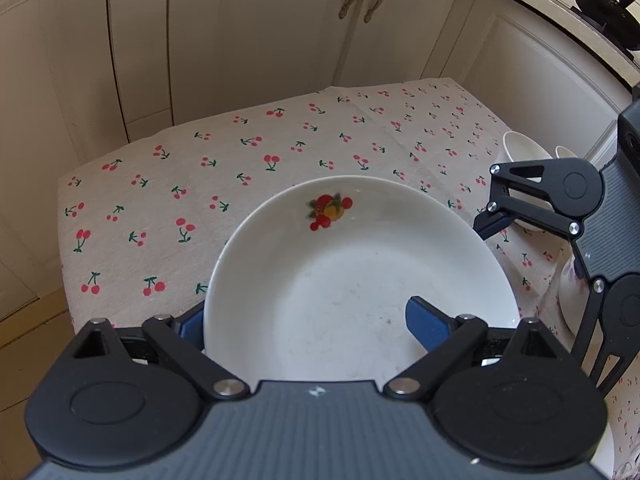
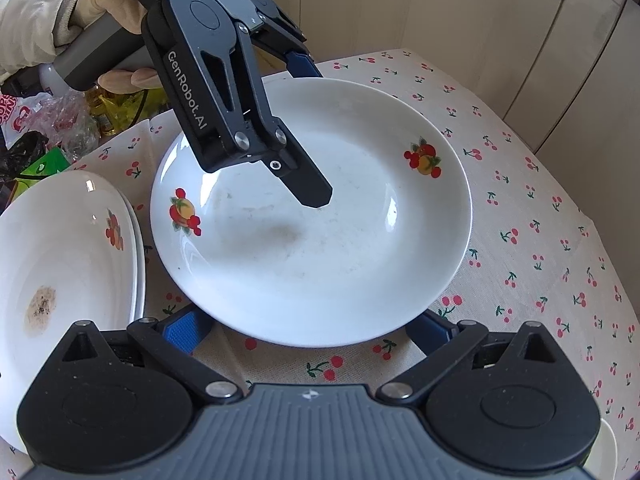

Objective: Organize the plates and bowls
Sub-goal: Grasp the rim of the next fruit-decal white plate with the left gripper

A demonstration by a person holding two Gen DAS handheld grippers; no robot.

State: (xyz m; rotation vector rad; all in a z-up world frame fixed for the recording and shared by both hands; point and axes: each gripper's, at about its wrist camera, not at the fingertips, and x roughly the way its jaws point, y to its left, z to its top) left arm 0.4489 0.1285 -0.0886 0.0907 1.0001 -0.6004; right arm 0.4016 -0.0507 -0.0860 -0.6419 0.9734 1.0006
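White plate [image 2: 320,232] with fruit prints sits on the cherry-print tablecloth [image 2: 540,220]. Left gripper [image 1: 304,322] straddles the plate's rim, jaws apart: one finger [image 2: 308,184] over the plate's inside, the other outside the rim (contact cannot be told). Right gripper [image 2: 308,330] has jaws wide open, fingers either side of the near rim, holding nothing. Stacked plates [image 2: 60,248] lie just beside; a small white bowl [image 1: 520,148] sits farther off.

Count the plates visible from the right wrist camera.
3: one fruit-patterned plate mid-table, and two stacked at the left edge, the stained top plate and a lower plate showing only its rim. More may hide underneath.
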